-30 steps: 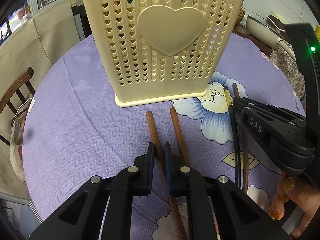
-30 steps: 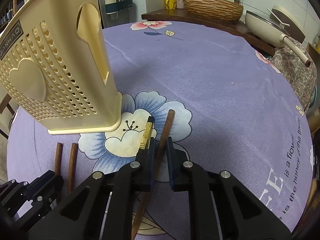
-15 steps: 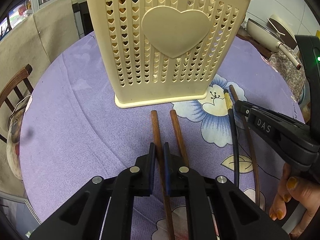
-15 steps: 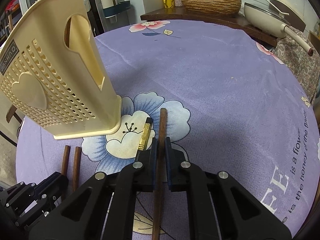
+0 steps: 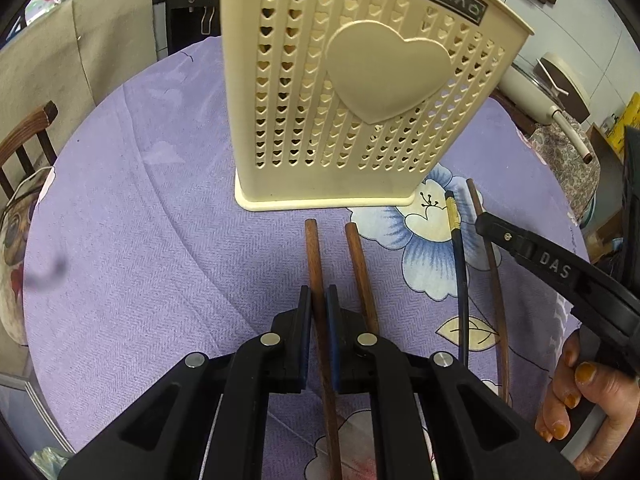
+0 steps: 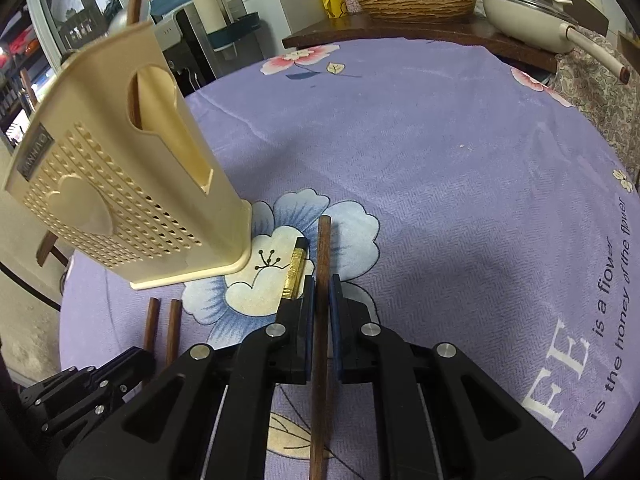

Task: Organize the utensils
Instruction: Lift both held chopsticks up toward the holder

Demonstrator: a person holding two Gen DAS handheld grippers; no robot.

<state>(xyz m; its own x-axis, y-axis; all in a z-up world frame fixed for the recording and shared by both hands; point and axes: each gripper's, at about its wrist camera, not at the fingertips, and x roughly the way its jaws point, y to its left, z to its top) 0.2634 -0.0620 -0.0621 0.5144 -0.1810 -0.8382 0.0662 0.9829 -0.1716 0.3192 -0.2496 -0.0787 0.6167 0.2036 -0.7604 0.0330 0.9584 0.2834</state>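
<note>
- The cream utensil holder [image 5: 360,92] was taken as the landmark; it stood upright on the purple flowered tablecloth [image 5: 132,240], and it was seen tilted and larger in the left wrist view than a second before.
- The left gripper [image 5: 319,300] was seen closed on a brown chopstick [image 5: 316,280], the one lying further left in front of the holder's base; a second earlier that stick had been set aslant between the fingers, and it was now lined up straight with them.
- A second brown chopstick [image 5: 360,276] was left on the cloth just right of the held one, its tip near the holder's base.
- The right gripper [image 6: 319,300] was seen clamped on a darker brown chopstick [image 6: 322,264] off the holder's right corner; a second earlier the fingers had been apart around it and the stick had been slanted.
- A black chopstick with a gold band [image 6: 295,270] was left lying just beside the right gripper, on the holder's side.
- A wooden handle [image 6: 134,4] was seen standing up out of the holder.
</note>
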